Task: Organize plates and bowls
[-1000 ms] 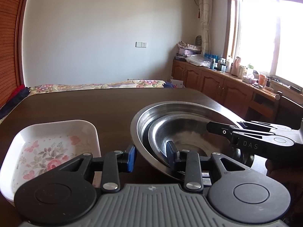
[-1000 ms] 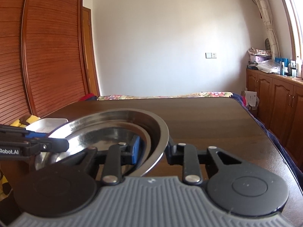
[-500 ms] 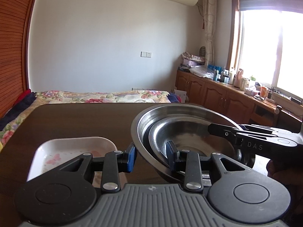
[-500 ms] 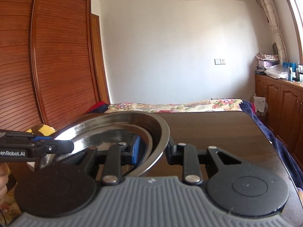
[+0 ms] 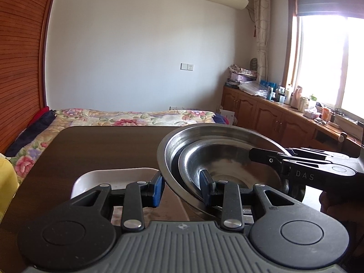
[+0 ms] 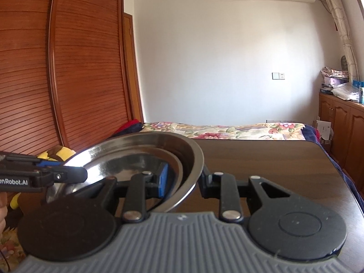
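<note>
1. Bowls first: two steel ones are nested, the small bowl [image 5: 229,166] sitting inside the big bowl [image 5: 204,136], and both are held up off the table [image 5: 102,150], tilted.
2. Left gripper [image 5: 182,187] straddles the near left edge of the stack, one pad outside the big bowl's wall and one inside the small bowl. The jaws look clamped across both walls, though I cannot see firm contact on the outer pad.
3. Right gripper [image 6: 184,178] grips the opposite edge the same way, seemingly clamped on both bowls.
4. Holding two sides likely keeps the stack from tipping or sliding apart while carried.
5. Below, to the near left, a white dish [image 5: 109,177] rests on the table, probably where the stack goes.
</note>
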Demonstrator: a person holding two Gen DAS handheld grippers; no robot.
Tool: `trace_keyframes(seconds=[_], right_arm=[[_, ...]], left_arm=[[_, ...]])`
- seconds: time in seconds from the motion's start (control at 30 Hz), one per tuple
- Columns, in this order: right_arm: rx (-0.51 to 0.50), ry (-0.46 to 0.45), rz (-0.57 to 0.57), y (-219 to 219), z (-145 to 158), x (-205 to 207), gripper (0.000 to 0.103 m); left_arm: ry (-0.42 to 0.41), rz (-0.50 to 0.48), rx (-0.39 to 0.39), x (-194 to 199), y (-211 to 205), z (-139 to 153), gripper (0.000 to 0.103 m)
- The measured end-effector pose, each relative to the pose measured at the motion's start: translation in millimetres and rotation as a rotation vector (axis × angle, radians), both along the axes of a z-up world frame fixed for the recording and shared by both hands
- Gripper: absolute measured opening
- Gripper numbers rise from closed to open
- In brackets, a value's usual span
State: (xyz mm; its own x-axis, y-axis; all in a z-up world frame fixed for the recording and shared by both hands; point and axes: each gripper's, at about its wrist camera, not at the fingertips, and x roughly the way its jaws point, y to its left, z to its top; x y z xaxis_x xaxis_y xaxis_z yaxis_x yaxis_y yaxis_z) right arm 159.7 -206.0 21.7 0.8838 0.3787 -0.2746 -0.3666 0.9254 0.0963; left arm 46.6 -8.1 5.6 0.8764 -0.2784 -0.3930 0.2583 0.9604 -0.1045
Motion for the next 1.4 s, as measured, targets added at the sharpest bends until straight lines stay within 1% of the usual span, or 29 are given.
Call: trace_keyframes(seconds=[0.2, 0.4, 0.67, 0.9, 1.17, 1.4], right_arm=[[-0.013, 0.002, 0.023, 10, 1, 4, 0.03], [-0.004, 0.015, 0.052, 28, 1, 10, 0.03], [-0.006, 0.022, 0.111, 55, 4, 23, 0.03], [-0.013, 0.044, 0.152, 74, 0, 27, 0.031], [-0.036, 0.074, 0.177, 87, -7, 22, 0.031], [-0.046, 0.085, 0.171, 89, -9, 21, 0.031]], left_arm=[[0.011, 0.015, 0.007, 6, 9, -1, 0.036], [0.0, 0.047, 0.026, 8, 24, 1, 0.036], [-0.001, 0.105, 0.022, 13, 51, 4, 0.036], [0.023, 0.146, 0.015, 13, 71, -2, 0.036], [0.042, 0.153, 0.003, 4, 85, -7, 0.036], [0.055, 0.146, -0.006, 2, 89, -11, 0.036]])
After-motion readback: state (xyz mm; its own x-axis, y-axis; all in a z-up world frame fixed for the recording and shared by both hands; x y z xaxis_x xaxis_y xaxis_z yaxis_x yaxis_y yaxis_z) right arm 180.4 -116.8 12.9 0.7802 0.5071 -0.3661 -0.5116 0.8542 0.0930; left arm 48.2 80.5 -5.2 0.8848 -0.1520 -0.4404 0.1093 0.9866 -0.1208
